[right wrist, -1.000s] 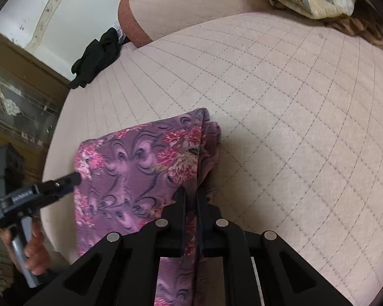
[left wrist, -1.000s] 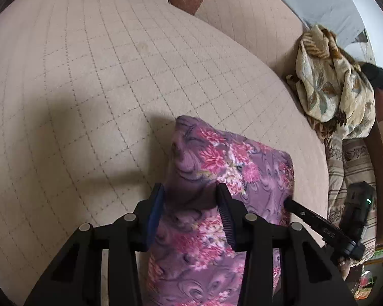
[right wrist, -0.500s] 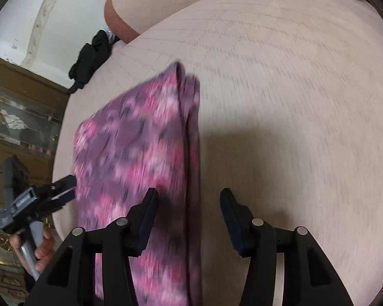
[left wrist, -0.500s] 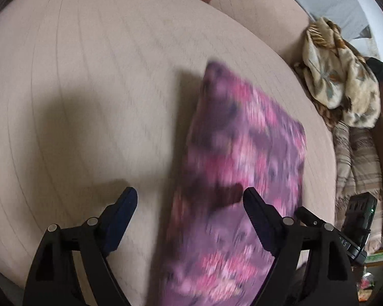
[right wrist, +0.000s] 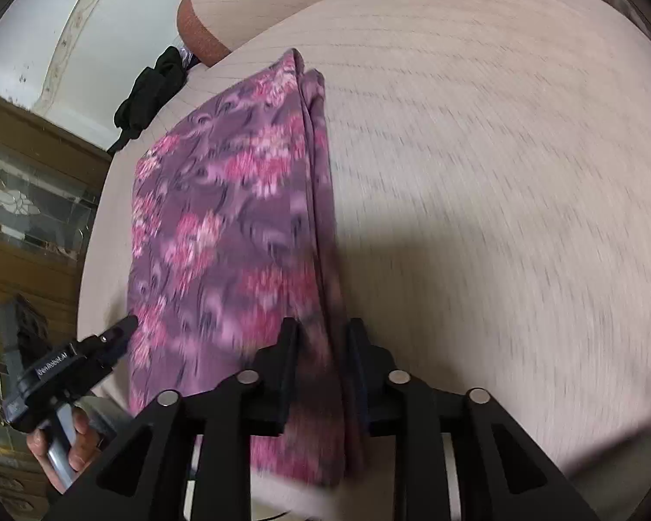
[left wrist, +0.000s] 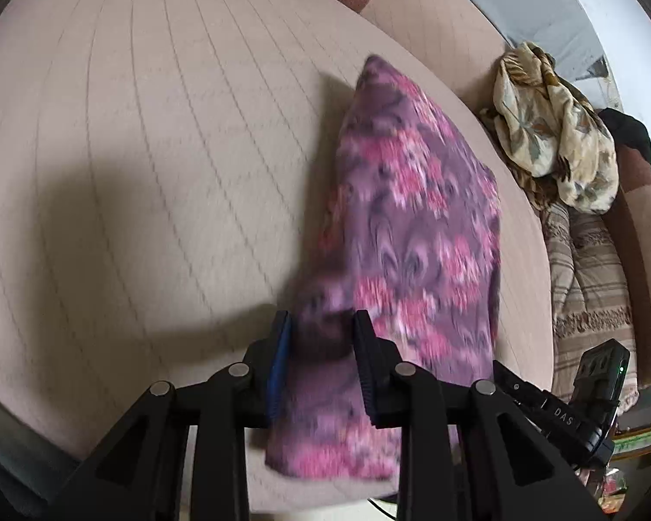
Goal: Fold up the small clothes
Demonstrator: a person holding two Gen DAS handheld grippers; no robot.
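A beige quilted bed (left wrist: 160, 139) fills both views. On it, right of centre in the left view, lies the folded purple floral garment (left wrist: 421, 225). A cream leaf-print cloth (left wrist: 555, 130) is heaped at the upper right, a black cloth (right wrist: 152, 91) at upper left in the right view. The left gripper (left wrist: 321, 334) fingers grip the garment's near corner; the right gripper (right wrist: 321, 338) fingers, blurred, seem to pinch its folded edge. "DAS" shows on the right gripper.

Left tool (left wrist: 321, 338) black, blue pad, silver screws, right tool (right wrist: 321, 341) all black
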